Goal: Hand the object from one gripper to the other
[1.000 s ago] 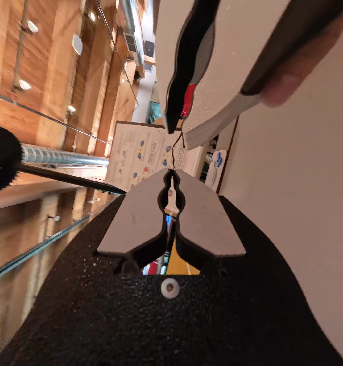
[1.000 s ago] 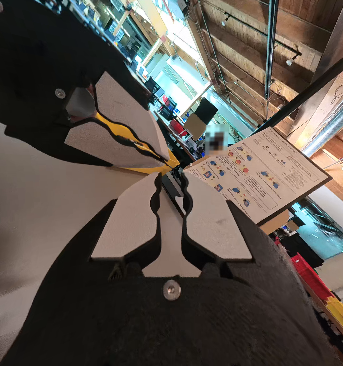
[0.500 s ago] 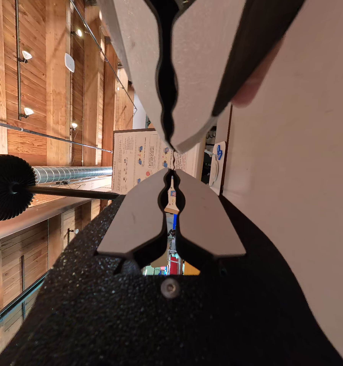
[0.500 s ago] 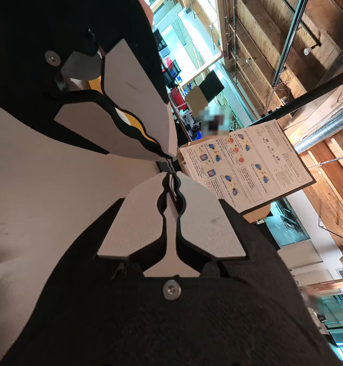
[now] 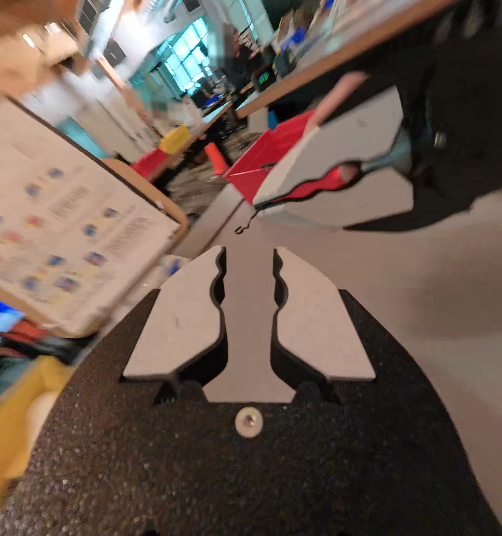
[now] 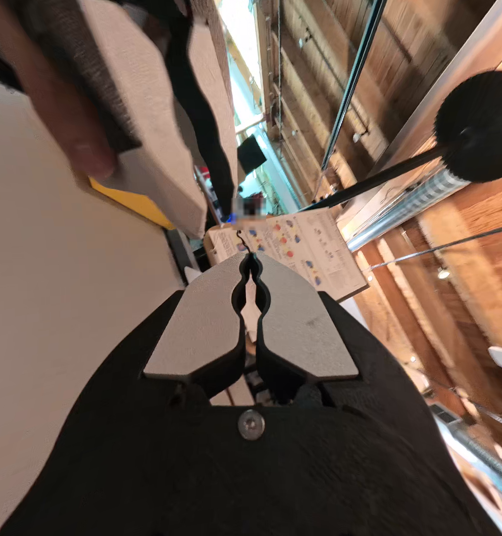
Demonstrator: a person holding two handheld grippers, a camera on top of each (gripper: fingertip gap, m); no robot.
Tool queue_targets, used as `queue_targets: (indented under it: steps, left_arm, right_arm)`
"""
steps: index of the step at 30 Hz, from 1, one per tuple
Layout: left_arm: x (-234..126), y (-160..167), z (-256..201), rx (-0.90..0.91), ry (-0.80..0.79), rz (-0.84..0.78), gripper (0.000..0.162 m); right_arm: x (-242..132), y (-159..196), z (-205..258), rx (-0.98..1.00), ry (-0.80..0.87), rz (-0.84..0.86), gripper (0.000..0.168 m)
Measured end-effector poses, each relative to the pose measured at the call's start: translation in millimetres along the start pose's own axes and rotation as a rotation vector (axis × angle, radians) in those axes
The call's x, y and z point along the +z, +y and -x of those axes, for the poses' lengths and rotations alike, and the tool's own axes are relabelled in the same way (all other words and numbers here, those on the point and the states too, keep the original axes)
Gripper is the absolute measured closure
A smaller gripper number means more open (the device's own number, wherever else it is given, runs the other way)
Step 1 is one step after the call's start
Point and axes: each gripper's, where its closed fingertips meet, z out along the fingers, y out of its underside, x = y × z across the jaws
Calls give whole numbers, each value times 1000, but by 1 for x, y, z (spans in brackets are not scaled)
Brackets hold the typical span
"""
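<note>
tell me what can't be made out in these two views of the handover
- Thin black wire, right wrist view: only the end poking out of the shut right gripper shows; the rest sits between the fingers.
- Wire in the left wrist view: tiny, its kind unclear.
- Poster board, left wrist view: motion blur hides its detail.
- Left gripper: open, nothing between its fingers.

A pale, matte tabletop [image 5: 389, 290] fills the near and right part of the left wrist view and runs on to a far edge. At its left side a wood-backed board carrying a printed sheet [image 5: 70, 232] stands tilted. Just beside the board lies a small white thing with a blue mark [image 5: 173, 265], too blurred to identify.
</note>
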Motion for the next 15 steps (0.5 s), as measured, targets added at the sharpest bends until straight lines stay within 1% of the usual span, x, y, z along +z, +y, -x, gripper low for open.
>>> queue_targets:
  steps: [2, 4, 7, 10, 15]
  left_arm:
    - [-6, -5, -4, -285, 144, -54, 132]
    - [-11, -7, -7, -561, 280, -78, 133]
    - [-20, -14, -12, -853, 481, -124, 137]
    - [-24, -14, -13, -969, 568, -133, 146]
    - [-27, -15, -11, -1082, 631, -169, 150]
  right_arm:
    - [-3, -12, -2, -67, 43, -76, 168]
    - [-5, -19, -3, -109, 74, -109, 168]
    - [-4, -25, 2, -134, 61, -135, 168]
    - [-3, -28, 9, -173, 41, -144, 168]
    - [-2, -32, 13, -197, 39, -156, 168]
